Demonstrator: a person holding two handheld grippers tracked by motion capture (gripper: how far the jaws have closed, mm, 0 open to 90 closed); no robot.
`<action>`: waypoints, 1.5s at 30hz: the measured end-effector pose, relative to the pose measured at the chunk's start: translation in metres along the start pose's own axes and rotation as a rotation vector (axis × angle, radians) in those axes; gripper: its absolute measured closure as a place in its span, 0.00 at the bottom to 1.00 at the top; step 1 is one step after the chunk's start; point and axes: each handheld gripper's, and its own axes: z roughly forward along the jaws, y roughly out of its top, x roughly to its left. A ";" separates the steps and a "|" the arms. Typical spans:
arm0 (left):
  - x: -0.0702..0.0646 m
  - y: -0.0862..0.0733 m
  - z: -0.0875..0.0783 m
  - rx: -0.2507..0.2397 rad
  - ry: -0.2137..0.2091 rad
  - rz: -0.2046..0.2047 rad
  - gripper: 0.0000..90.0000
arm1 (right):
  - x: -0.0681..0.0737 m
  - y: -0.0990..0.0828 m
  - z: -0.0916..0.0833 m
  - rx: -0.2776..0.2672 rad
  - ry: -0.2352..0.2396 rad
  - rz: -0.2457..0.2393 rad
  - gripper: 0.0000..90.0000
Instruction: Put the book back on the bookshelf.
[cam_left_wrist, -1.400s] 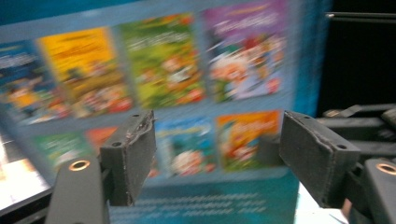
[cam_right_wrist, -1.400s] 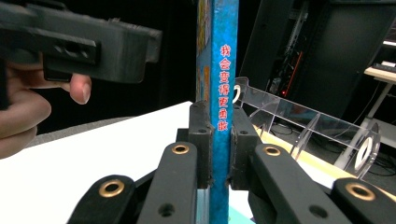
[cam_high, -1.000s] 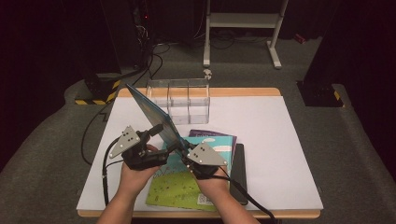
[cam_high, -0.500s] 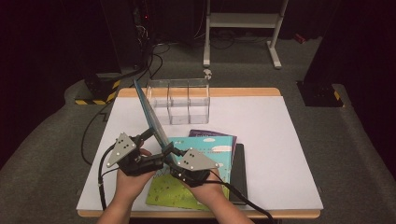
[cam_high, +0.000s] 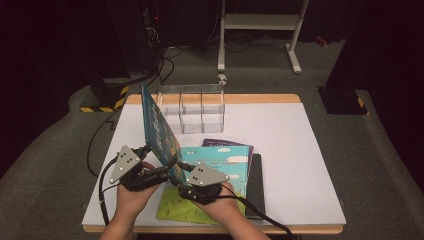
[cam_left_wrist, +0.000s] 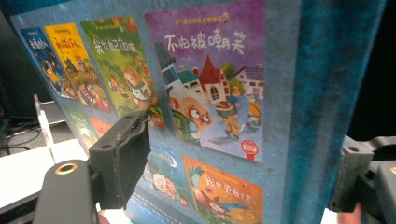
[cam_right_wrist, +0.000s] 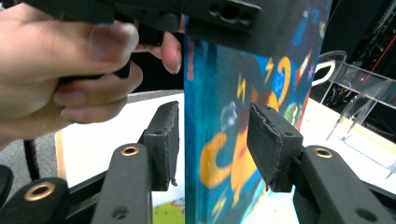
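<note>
Blue book (cam_high: 159, 131) stands clamped in left gripper (cam_high: 150, 167); right gripper (cam_right_wrist: 212, 140), just opening, straddles its edge untouched.

Upright book (cam_high: 159, 131) at bench (cam_high: 300, 150) left front, clear rack (cam_high: 192, 107) behind it, flat books (cam_high: 220, 165) stacked to its right

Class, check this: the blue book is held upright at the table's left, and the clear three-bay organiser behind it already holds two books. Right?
Not quite. The high view shows the clear organiser empty in all its bays. The blue book does stand upright at the table's left.
</note>
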 end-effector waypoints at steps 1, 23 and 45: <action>0.000 0.000 0.000 0.002 0.003 0.011 0.26 | -0.001 -0.001 -0.003 0.001 0.000 0.003 0.57; 0.007 0.002 -0.007 0.018 0.022 0.067 0.44 | -0.089 -0.064 -0.083 -0.017 -0.356 0.192 0.51; 0.017 0.000 -0.020 -0.020 0.092 0.074 0.68 | -0.098 -0.074 -0.088 -0.012 -0.371 0.239 0.51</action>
